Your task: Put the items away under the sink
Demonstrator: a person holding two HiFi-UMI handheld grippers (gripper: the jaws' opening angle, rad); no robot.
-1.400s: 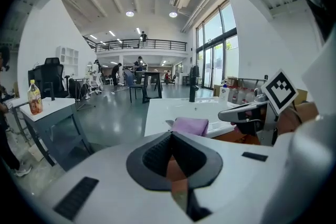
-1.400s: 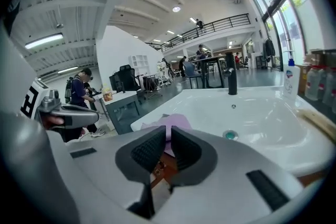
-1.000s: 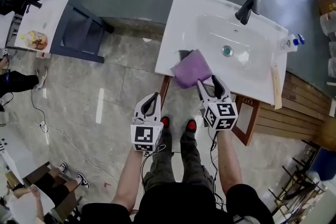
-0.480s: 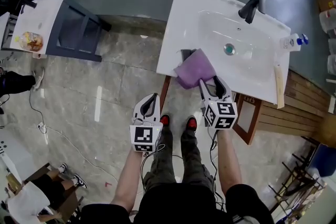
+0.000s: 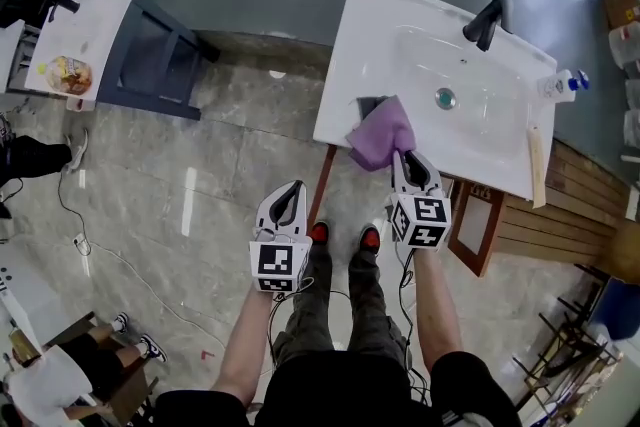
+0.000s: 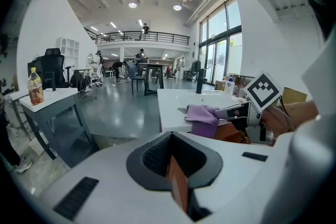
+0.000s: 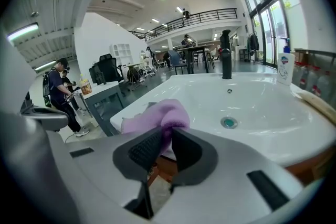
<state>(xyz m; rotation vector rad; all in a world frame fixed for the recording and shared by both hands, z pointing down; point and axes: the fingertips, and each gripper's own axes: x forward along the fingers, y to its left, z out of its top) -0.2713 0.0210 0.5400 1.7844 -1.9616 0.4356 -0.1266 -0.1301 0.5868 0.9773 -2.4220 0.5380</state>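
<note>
purple cloth (image 5: 380,137) lies bunched on the near left corner of the white sink (image 5: 365,25) in the head view, one fold hanging over the front edge. a small dark item (image 5: 368,104) pokes out from under the cloth's far side; what it is cannot be told. the right gripper (image 5: 410,160) reaches up to the front edge with its tips in the cloth. the left gripper (image 5: 287,198) hangs lower, over the stone floor and well apart from the sink, with its jaws together. a black faucet (image 5: 486,19) stands at the sink's far edge, a green drain (image 5: 446,98) sits in the basin, a soap bottle (image 5: 558,83) stands at the far right corner and a pale wooden stick (image 5: 539,165) lies along the right edge.

from the left gripper view, its jaws are pressed together with nothing between them. beyond them the cloth drapes over the sink's corner, with the right gripper at it.

from the right gripper view, the jaws have just been closing and now pinch a fold of the cloth between the dark pads, just at the sink's front edge.
</note>
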